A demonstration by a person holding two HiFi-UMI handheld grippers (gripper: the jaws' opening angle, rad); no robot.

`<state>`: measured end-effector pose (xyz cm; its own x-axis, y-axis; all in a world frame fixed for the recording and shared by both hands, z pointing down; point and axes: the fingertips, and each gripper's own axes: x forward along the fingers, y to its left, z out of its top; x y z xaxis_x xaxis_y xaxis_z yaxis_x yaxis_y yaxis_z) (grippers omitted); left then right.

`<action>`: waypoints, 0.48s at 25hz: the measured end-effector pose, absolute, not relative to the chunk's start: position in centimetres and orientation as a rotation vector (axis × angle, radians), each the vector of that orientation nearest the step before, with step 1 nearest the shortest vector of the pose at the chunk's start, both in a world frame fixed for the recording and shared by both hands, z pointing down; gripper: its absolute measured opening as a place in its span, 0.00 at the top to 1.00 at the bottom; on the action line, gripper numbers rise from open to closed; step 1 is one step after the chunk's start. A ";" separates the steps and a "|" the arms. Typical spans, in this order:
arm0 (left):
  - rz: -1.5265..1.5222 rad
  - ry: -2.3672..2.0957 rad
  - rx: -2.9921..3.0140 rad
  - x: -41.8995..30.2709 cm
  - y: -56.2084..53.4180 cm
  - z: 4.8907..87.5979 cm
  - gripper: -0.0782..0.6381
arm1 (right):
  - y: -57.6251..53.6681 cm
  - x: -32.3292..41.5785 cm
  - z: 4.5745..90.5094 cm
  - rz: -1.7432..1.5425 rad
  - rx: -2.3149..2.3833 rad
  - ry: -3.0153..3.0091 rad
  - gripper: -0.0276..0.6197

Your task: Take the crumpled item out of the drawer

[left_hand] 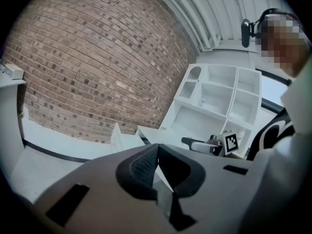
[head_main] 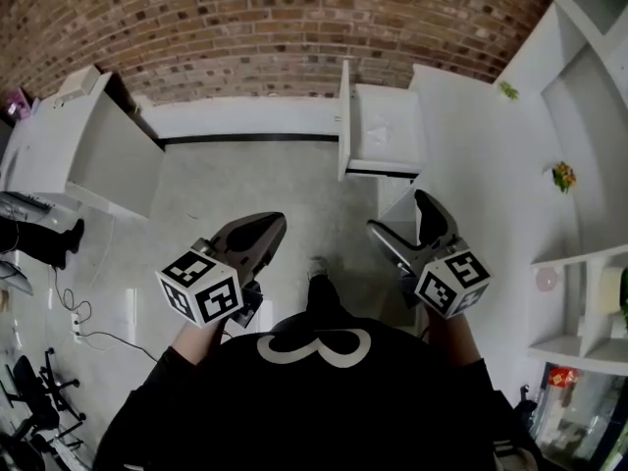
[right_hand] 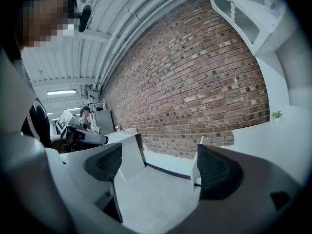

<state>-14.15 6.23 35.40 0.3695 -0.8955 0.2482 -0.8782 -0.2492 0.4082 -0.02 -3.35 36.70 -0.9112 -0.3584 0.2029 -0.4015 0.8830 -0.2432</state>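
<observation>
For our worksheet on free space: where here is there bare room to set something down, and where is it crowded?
Freest is the grey floor between the white cabinet on the left and the open drawer. The countertop right of the drawer is bare, up to the small plant. Crowded: the right-hand shelves with small items, and the cables at lower left.

There were two grippers: the left gripper (head_main: 263, 226), jaws together, and the right gripper (head_main: 400, 214), jaws apart. They carried two marker cubes, the left cube (head_main: 201, 286) and the right cube (head_main: 451, 281). One drawer (head_main: 344, 121) stood open before one brick wall (head_main: 275, 27), and two small plants, a green plant (head_main: 507, 89) and a yellow-flowered plant (head_main: 562, 176), sat at the right.
</observation>
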 end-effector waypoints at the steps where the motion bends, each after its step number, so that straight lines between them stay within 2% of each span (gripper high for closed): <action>1: -0.049 -1.532 2.154 -14.7 5.0 35.5 0.89 | -4.6 -0.6 36.7 0.423 0.592 -2.898 0.23; 12: -0.010 -1.549 2.121 -19.2 -8.1 35.5 0.89 | -18.1 -4.7 37.5 0.456 0.558 -2.883 0.23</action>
<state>-19.17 -8.12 35.47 0.3491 -0.8928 0.2847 -0.8889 -0.2194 0.4021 -4.74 -18.11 37.54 -0.9156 -0.3356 0.2217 -0.3876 0.8833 -0.2636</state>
